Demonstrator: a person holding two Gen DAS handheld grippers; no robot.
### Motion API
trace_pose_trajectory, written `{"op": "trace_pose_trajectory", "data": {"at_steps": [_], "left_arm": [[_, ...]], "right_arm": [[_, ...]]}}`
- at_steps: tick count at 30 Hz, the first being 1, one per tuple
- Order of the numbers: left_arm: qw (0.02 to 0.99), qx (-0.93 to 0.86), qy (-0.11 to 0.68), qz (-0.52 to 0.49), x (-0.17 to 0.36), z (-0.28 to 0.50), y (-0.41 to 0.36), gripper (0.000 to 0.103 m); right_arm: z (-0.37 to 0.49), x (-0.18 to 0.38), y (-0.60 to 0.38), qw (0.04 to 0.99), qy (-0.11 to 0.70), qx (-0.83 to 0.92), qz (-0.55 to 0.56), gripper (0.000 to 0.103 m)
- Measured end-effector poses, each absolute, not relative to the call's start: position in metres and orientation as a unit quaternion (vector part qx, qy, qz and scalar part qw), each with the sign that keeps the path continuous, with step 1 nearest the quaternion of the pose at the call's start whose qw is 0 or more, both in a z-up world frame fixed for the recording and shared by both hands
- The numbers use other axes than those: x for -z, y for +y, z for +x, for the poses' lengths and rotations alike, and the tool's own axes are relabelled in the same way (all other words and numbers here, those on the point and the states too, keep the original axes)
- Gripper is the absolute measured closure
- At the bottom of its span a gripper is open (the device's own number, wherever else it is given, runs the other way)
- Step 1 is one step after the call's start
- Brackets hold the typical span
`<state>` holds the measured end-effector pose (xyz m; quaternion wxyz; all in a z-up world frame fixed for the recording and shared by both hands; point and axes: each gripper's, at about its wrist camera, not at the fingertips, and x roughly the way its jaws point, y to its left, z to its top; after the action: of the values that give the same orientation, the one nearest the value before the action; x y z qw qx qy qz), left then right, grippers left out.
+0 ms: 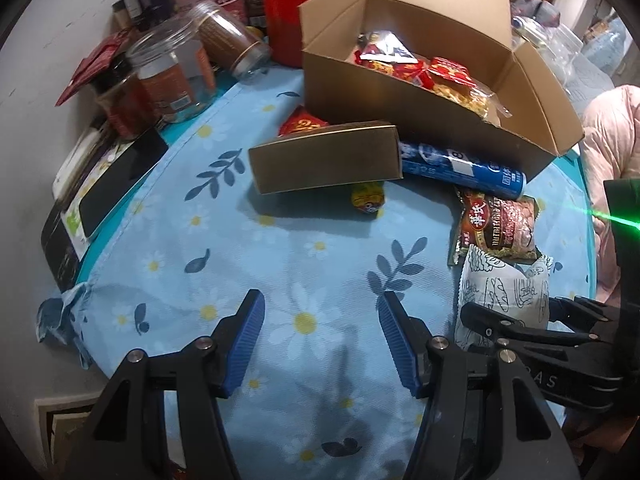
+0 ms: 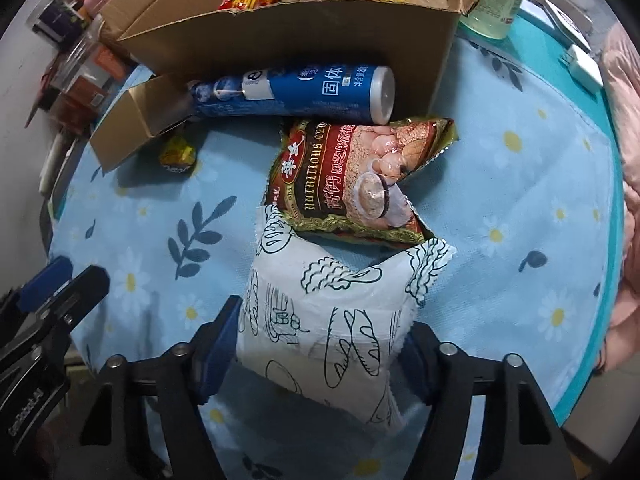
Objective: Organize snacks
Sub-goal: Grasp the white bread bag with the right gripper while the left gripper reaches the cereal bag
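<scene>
**Right wrist view: white packet between the jaws; left gripper empty over cloth**

Right wrist view shows what the other barely catches: the right gripper (image 2: 316, 344) clamps the white printed snack packet (image 2: 328, 312), a blue pad pressed into each side. Its far end lies under the brown cereal bag (image 2: 352, 184), which sits just before the blue canister (image 2: 304, 88) lying against the cardboard box (image 2: 304, 36).

Left wrist view alone looks down into that box (image 1: 400, 92), where red wrapped snacks (image 1: 436, 74) lie, and shows the jars (image 1: 172, 76) along the far edge of the table. The left gripper (image 1: 322, 320) stands parted and empty above bare flowered tablecloth (image 1: 224, 248), with open room ahead up to the gold carton (image 1: 326, 158). A small yellow candy (image 1: 368, 200) is half hidden under that carton.
</scene>
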<state>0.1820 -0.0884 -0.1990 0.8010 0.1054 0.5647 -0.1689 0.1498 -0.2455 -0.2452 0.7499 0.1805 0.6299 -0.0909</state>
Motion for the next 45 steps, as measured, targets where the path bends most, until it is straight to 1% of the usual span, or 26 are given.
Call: {"op": "trace_pose_trajectory", "data": {"at_steps": [5,10,19,27,33,34,35,37,42,45], "left_arm": [[0.799,0.187,0.561,0.111,0.193,0.184,-0.101,0.044],[0.787,0.222,0.568,0.097,0.191,0.187,-0.124,0.044],[0.765,0.275,0.574,0.102,0.191,0.187,-0.179,0.044],[0.739,0.311,0.591,0.089,0.204,0.194,-0.221,0.044],[0.721,0.319,0.607,0.101,0.222,0.2,-0.238,0.044],[0.719,0.321,0.608,0.101,0.225,0.201,-0.239,0.042],[0.72,0.318,0.607,0.107,0.228,0.202,-0.241,0.036],[0.714,0.317,0.614,0.112,0.235,0.203,-0.24,0.031],[0.717,0.306,0.614,0.124,0.244,0.207,-0.243,0.028],[0.725,0.297,0.604,0.146,0.249,0.207,-0.247,0.022]], "right_arm": [[0.139,0.236,-0.26,0.75,0.629,0.076,0.19,0.04],[0.128,0.224,-0.278,0.751,0.624,0.083,0.201,0.04],[0.117,0.209,-0.322,0.747,0.625,0.111,0.197,0.041],[0.127,0.213,-0.353,0.741,0.63,0.131,0.19,0.041],[0.134,0.22,-0.367,0.736,0.636,0.129,0.193,0.041],[0.135,0.221,-0.369,0.736,0.637,0.127,0.193,0.041],[0.136,0.223,-0.37,0.735,0.638,0.127,0.194,0.041],[0.137,0.225,-0.377,0.732,0.64,0.127,0.199,0.041],[0.139,0.23,-0.382,0.728,0.644,0.113,0.206,0.041],[0.143,0.232,-0.382,0.729,0.643,0.109,0.205,0.041]]}}
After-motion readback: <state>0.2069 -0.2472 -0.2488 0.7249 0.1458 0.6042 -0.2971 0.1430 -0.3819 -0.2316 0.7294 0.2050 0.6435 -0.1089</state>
